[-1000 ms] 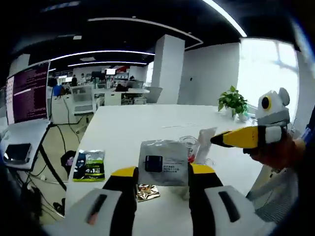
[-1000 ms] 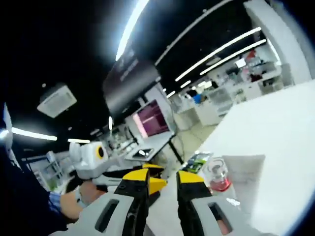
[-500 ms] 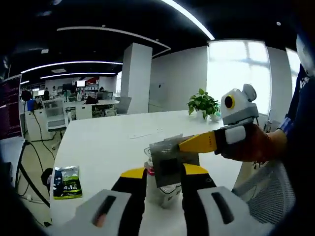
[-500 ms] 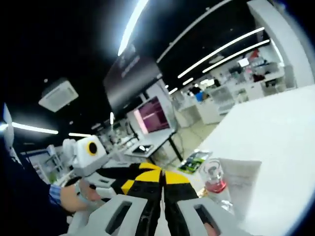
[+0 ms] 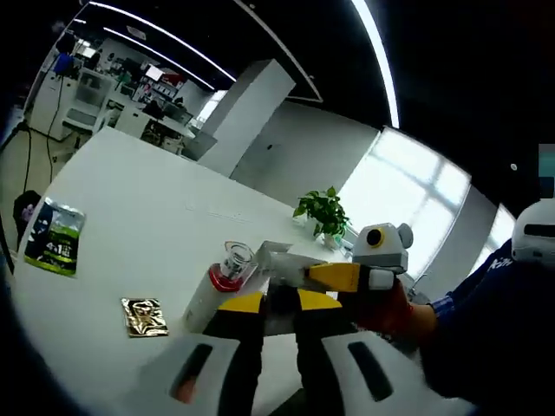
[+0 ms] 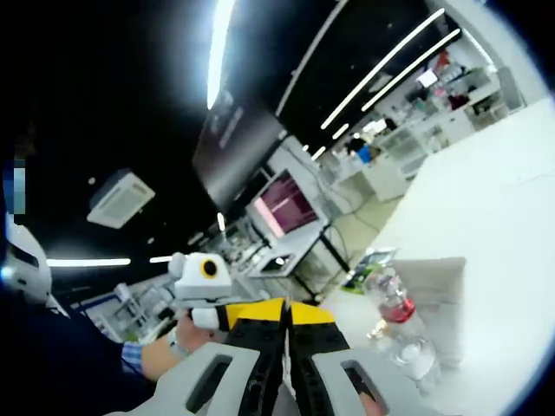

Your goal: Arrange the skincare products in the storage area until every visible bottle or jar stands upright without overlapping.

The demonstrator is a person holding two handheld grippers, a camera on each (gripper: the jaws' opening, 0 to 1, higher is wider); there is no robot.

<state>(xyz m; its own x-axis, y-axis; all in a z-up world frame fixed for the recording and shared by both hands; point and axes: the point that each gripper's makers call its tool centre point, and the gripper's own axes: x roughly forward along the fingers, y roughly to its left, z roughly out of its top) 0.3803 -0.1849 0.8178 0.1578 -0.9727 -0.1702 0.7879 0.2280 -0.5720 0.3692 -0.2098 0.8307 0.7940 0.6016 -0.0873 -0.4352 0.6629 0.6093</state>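
The silver sachet [image 5: 282, 264] sits lifted off the white table [image 5: 130, 217], pinched between both tools: the left gripper [image 5: 270, 303] has its jaws drawn in narrow on the sachet's lower edge, and the right gripper [image 5: 316, 276] reaches in from the side with its yellow jaws pressed together on the sachet's upper edge. Just beside it stands a clear bottle [image 5: 218, 282] with a red collar and a transparent cap, tilted in this view, though the camera's roll makes it hard to say whether it is truly upright. To do this step well, I judge the two grips should pull gently and evenly so the thin sachet does not tear or slip, and it should be carried clear of the bottle so nothing is knocked over. The left gripper view also shows a gold foil packet [image 5: 143, 316] and a green packet [image 5: 54, 238] lying flat, well apart from the bottle, and a potted plant [image 5: 323, 212] at the far edge. The right gripper view shows the bottle's liquid [image 6: 401, 316] and, from the opposite side, the left gripper [image 6: 217, 303] in a hand [image 6: 165, 355], its own jaws meeting
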